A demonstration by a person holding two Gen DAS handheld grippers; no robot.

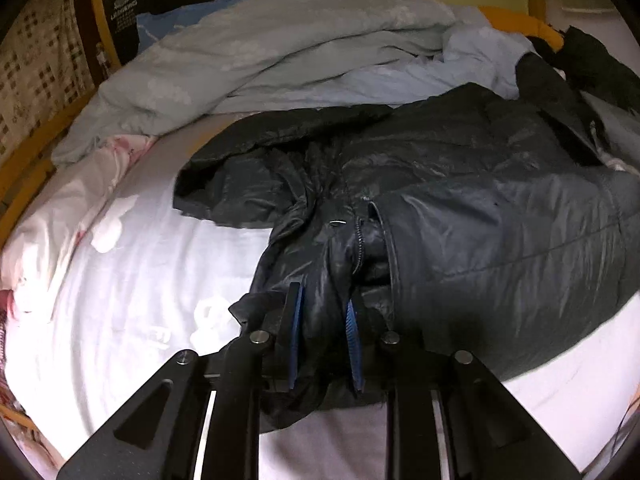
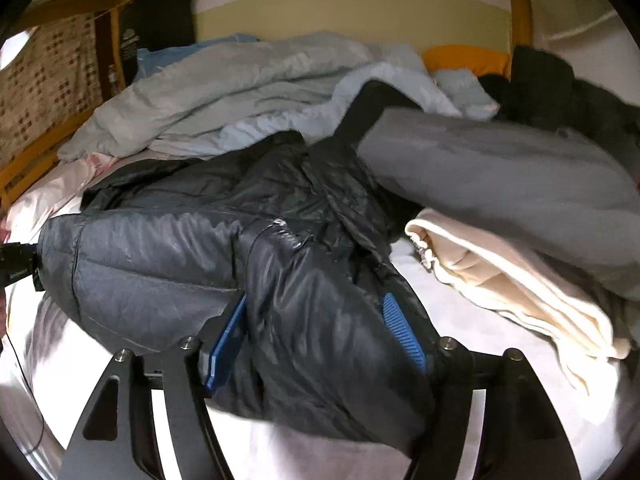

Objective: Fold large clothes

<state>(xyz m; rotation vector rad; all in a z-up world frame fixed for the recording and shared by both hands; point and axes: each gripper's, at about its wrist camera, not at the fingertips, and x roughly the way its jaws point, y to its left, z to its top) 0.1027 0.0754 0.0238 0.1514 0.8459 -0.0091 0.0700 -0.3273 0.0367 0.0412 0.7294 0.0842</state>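
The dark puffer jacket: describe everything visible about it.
The dark puffer jacket is shiny, quilted, navy-black nylon, crumpled across the white bed sheet. A zipper shows near its open front edge. The left gripper and right gripper each pinch a bunch of its fabric. A pale blue duvet lies behind.

White lettering under a small logo sits on the black bag (image 1: pixel 128 12) hanging at the bed's far left corner, too blurred to read. A small label on the black device (image 2: pixel 18 266) is likewise illegible.
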